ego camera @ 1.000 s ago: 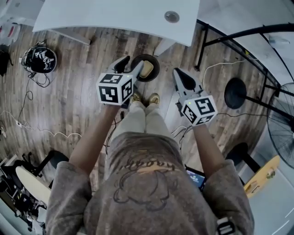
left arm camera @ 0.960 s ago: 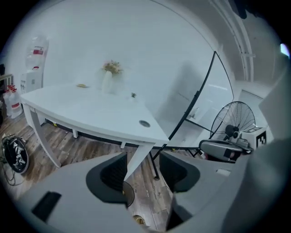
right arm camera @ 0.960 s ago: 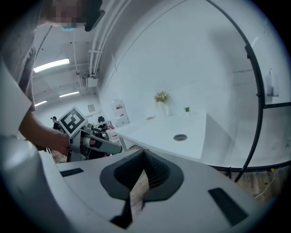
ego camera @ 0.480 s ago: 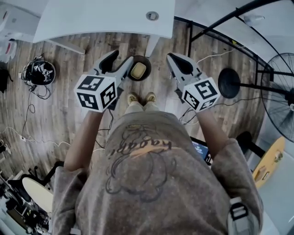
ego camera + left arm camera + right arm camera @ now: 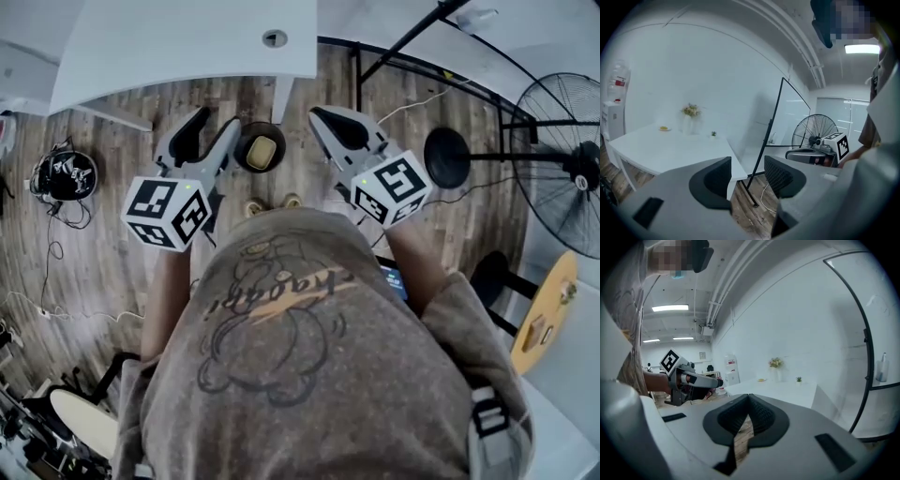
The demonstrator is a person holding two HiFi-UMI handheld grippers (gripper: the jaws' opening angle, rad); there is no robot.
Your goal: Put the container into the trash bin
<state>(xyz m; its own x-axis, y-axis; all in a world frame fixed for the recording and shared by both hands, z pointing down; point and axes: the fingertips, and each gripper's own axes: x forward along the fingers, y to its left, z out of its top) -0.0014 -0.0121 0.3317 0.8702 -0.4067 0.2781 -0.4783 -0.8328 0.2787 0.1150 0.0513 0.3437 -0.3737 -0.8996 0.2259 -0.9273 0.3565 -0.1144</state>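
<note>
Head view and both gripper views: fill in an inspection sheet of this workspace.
Surface: wood floor; a white table stands beyond it.
Job's things: container lies inside the trash bin.
Clutter: what looks like a black helmet on the floor at left.
Grippers: left gripper open, nothing between its fingers; right gripper shut, empty.
Cables: loose cables on the floor at left; white cable at right.
Surroundings: fan, round black stand base.
</note>
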